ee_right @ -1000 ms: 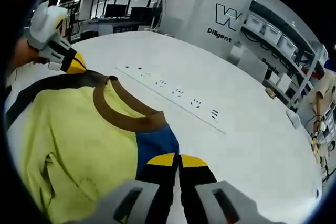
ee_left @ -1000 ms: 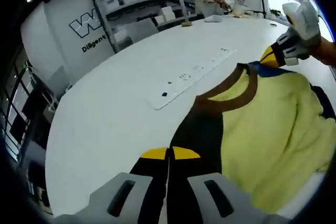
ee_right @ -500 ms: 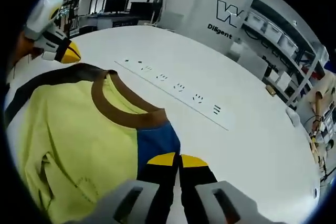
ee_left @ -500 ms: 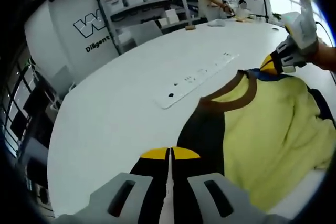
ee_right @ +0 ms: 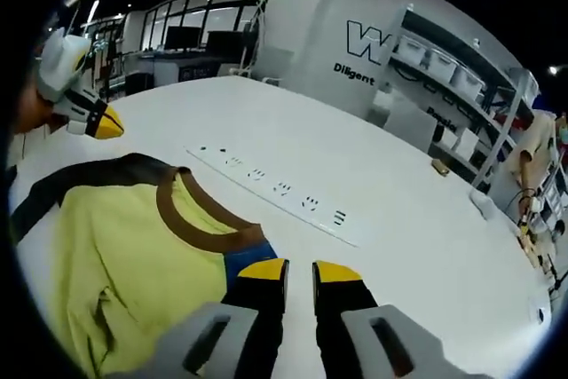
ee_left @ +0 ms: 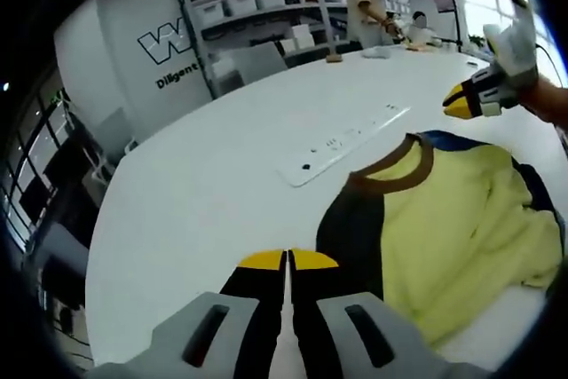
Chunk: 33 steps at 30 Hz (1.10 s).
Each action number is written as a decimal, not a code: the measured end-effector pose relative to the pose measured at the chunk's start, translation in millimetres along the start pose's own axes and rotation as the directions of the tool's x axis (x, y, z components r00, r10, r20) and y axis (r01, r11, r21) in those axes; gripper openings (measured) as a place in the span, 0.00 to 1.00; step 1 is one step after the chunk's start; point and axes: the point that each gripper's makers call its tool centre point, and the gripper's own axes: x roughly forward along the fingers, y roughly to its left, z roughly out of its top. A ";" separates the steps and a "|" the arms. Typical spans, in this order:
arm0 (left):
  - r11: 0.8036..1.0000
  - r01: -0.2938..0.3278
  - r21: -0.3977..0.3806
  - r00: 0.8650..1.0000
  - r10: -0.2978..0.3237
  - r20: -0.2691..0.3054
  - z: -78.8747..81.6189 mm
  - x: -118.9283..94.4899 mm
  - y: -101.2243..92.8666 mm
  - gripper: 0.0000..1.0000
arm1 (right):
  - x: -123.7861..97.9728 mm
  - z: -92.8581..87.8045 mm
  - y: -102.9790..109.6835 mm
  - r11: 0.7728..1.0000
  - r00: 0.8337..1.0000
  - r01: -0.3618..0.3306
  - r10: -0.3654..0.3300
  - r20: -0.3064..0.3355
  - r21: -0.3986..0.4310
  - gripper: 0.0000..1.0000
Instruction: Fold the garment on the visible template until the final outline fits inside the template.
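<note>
- While the shirt [ee_left: 444, 228] lies spread on the white desk [ee_left: 204, 210], its yellow body, brown collar and dark shoulder face up; in the right gripper view the shirt [ee_right: 124, 255] also shows a blue patch just below the collar.
- Left gripper [ee_left: 286, 259]: the yellow-tipped fingers are pressed together with no gap and nothing between them, hovering over bare desk just beside the shirt's dark shoulder.
- Right gripper [ee_right: 299, 271]: the fingers stand slightly apart, a narrow gap between the yellow tips, holding nothing, just beside the blue patch.
- From the left gripper view, the right gripper [ee_left: 473, 99] hangs above the shirt's far shoulder, apart from the cloth.
- From the right gripper view, the left gripper [ee_right: 93, 119] sits near the desk's far-left edge, above and clear of the dark sleeve.
- A long white strip with small dark marks [ee_right: 275, 191] lies flat on the desk beyond the collar, near it but not touching.
- Shelves with bins [ee_left: 257, 6] line the wall behind the desk, and a person [ee_left: 366, 2] stands at the desk's far edge.
</note>
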 end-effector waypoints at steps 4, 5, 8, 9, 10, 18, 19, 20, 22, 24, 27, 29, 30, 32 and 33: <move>1.000 0.014 -0.011 0.999 -0.014 0.030 3.2 -16.8 -8.4 0.00 | -19.5 8.5 2.4 1.000 0.999 0.003 -0.003 0.034 -0.007 0.06; 1.000 0.019 -0.013 0.999 -0.018 0.033 2.7 -19.7 -10.0 0.00 | -24.9 11.4 2.8 1.000 0.999 0.004 -0.004 0.050 -0.013 0.06; 0.999 0.034 -0.016 0.998 -0.033 0.056 1.8 -34.0 -18.3 0.00 | -44.9 17.1 7.4 1.000 0.996 -0.004 0.005 0.088 -0.010 0.04; 0.999 0.037 -0.023 0.997 -0.036 0.063 0.4 -40.6 -21.6 0.00 | -55.0 20.5 11.7 1.000 0.994 -0.014 0.015 0.112 -0.008 0.07; 0.999 0.041 -0.029 0.997 -0.039 0.066 -0.2 -43.9 -23.1 0.00 | -59.7 20.4 13.2 1.000 0.993 -0.012 0.013 0.113 -0.015 0.09; 0.995 0.065 -0.072 0.993 -0.057 0.104 -17.3 -91.0 -45.1 0.00 | -135.7 20.8 56.3 0.997 0.987 -0.015 0.026 0.156 -0.069 0.20; 0.995 0.067 -0.077 0.993 -0.058 0.106 -20.2 -95.3 -47.7 0.00 | -145.7 18.1 63.9 0.998 0.986 -0.019 0.029 0.161 -0.066 0.22; 0.994 0.068 -0.083 0.992 -0.059 0.107 -23.1 -99.6 -50.2 0.00 | -152.2 15.6 68.6 0.998 0.986 -0.018 0.027 0.165 -0.056 0.23; 0.993 0.076 -0.095 0.993 -0.066 0.100 -34.5 -111.3 -58.3 0.00 | -166.9 8.1 80.0 1.000 0.986 -0.022 0.025 0.167 -0.018 0.28; 0.992 0.077 -0.103 0.993 -0.068 0.093 -42.6 -119.9 -62.9 0.00 | -178.4 3.6 88.4 1.000 0.985 -0.023 0.022 0.173 0.004 0.32; 0.990 0.084 -0.114 0.994 -0.075 0.082 -60.0 -135.1 -71.7 0.00 | -201.7 -1.5 107.3 0.999 0.981 -0.030 0.023 0.195 0.036 0.39; 0.990 0.083 -0.113 0.995 -0.076 0.067 -73.0 -145.5 -76.8 0.00 | -216.4 -3.4 119.7 0.999 0.975 -0.027 0.018 0.220 0.036 0.46; 0.988 0.092 -0.125 0.995 -0.085 0.058 -81.2 -151.0 -80.6 0.00 | -224.1 -5.2 127.5 0.999 0.974 -0.028 0.018 0.227 0.042 0.50; 0.985 0.099 -0.142 0.995 -0.093 0.046 -92.6 -158.5 -85.1 0.00 | -236.3 -2.9 134.7 0.998 0.963 -0.009 -0.007 0.270 0.061 0.59; 0.985 0.097 -0.143 0.995 -0.092 0.043 -98.2 -162.6 -86.3 0.00 | -242.1 -2.2 139.6 0.998 0.957 -0.010 -0.010 0.291 0.068 0.66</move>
